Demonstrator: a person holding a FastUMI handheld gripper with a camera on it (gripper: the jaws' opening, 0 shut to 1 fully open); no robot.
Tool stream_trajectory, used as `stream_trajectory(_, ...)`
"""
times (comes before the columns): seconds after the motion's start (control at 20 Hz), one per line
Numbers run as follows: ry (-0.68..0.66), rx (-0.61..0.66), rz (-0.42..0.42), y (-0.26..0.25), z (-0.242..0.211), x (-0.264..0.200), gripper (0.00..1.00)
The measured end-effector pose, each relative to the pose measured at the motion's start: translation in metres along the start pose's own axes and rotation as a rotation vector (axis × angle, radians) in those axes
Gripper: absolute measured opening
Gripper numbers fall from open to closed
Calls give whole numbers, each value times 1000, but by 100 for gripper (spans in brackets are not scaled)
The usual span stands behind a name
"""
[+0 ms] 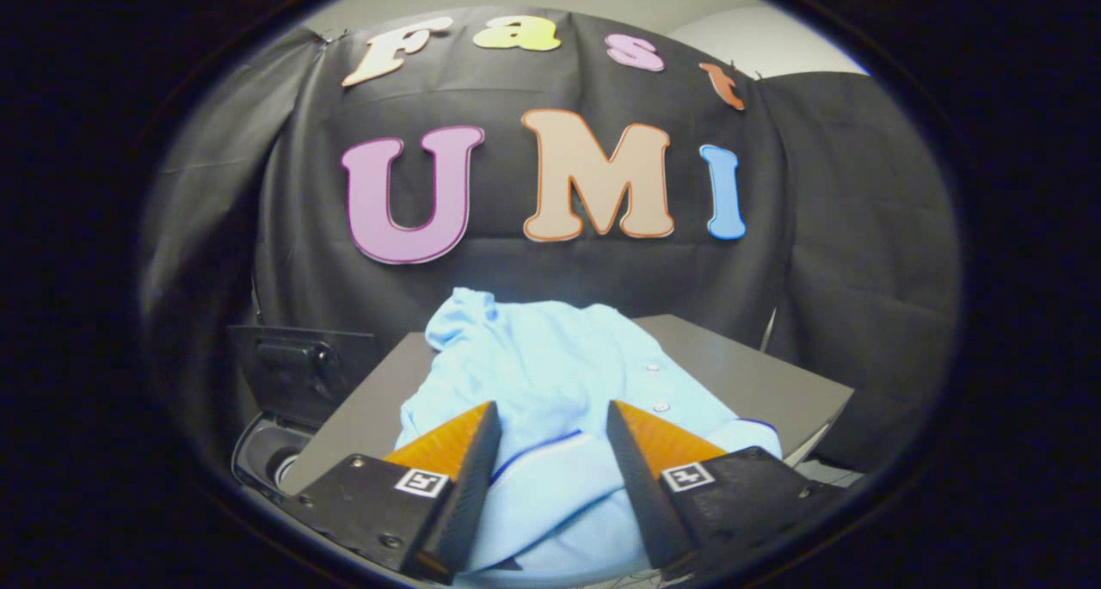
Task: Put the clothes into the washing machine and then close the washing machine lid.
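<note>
The light blue shirt [550, 374] lies crumpled on the grey tabletop [757, 383], spread from its far edge to its near edge, and the gripper [553, 417] hangs right over it with its two fingers spread wide apart and pressing on nothing, a dark-edged fold of the cloth lying between them. The shirt looks soft, light and floppy, so I think it will sag and trail when lifted, and a thick bunched fold near the middle is the best place to pinch. The washing machine [284, 400] sits just past the tabletop's left edge with its dark lid [301, 365] standing up.
</note>
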State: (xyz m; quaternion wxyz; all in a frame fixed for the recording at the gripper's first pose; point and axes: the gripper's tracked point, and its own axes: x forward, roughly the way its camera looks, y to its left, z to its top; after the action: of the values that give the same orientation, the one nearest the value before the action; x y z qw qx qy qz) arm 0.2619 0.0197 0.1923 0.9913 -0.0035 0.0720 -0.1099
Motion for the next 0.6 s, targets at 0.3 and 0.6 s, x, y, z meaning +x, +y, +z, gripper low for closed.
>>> stream_trajectory(0.3,7,69,-23,20,-2,-1,8)
stream_trajectory(0.6,-53,122,121,95,3,-14,5)
